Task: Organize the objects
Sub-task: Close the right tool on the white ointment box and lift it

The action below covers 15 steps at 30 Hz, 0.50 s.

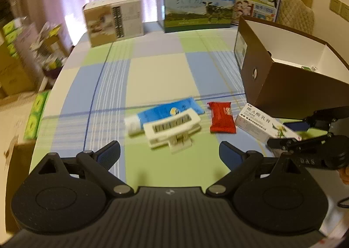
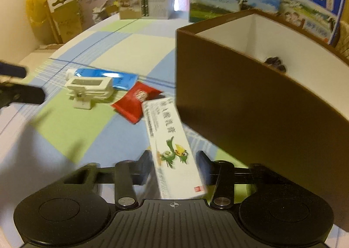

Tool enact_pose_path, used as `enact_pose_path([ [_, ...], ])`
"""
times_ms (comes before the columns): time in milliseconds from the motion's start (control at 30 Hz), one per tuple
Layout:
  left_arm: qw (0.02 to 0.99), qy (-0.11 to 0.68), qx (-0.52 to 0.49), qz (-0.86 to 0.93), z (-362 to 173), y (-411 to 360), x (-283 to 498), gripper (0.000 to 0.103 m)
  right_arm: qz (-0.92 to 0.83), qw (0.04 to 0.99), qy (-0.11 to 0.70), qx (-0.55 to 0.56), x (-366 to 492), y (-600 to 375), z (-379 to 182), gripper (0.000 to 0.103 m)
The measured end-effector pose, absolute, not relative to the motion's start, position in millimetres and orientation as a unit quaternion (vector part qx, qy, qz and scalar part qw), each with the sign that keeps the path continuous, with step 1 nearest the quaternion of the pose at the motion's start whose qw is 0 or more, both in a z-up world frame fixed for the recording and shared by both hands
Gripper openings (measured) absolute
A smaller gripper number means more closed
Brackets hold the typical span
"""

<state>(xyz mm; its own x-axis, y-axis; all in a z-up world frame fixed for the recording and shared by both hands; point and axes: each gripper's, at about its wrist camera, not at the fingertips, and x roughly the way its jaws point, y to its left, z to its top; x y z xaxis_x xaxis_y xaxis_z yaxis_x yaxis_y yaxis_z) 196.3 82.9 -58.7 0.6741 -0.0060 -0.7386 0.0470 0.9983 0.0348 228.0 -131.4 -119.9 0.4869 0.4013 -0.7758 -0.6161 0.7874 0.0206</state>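
- The left gripper (image 1: pixel 169 152) hangs over the near edge of the worktop (image 1: pixel 157 69), its jaws spread wide and holding nothing.
- Just ahead of it lies a white clip (image 1: pixel 172 129), resting partly on a blue tube (image 1: pixel 161 117) with a white cap.
- A red packet (image 1: pixel 222 120) lies right of the clip, near it but apart.
- The right gripper (image 2: pixel 174 161) has its jaws on either side of a white carton (image 2: pixel 172 147) printed with a green and yellow figure; the right finger (image 2: pixel 204 161) meets the carton's edge, and whether the left one touches is unclear because of blur.
- The carton's far end overlaps the red packet (image 2: pixel 136 100) in the right wrist view; whether the carton is off the cloth cannot be told.
- In the left wrist view the same carton (image 1: pixel 261 124) sits at the foot of the brown box (image 1: pixel 283 86), with the right gripper (image 1: pixel 290 133) around its near end.
- The brown box (image 2: pixel 240 104) is open at the top, white inside, with a small dark item (image 2: pixel 276 62) against its far wall.
- Two milk cartons (image 1: pixel 196 1) and a beige box (image 1: pixel 113 18) stand upright along the far side of the checked cloth.
- Both views are smeared by motion.
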Motion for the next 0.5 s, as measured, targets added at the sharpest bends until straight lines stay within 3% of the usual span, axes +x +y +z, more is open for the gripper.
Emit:
enact_pose_path([
  [500, 0.898, 0.404, 0.131, -0.113, -101, 72, 258, 0.09, 0.285, 0.856, 0.418, -0.11, 211, -141, -118, 0.037],
])
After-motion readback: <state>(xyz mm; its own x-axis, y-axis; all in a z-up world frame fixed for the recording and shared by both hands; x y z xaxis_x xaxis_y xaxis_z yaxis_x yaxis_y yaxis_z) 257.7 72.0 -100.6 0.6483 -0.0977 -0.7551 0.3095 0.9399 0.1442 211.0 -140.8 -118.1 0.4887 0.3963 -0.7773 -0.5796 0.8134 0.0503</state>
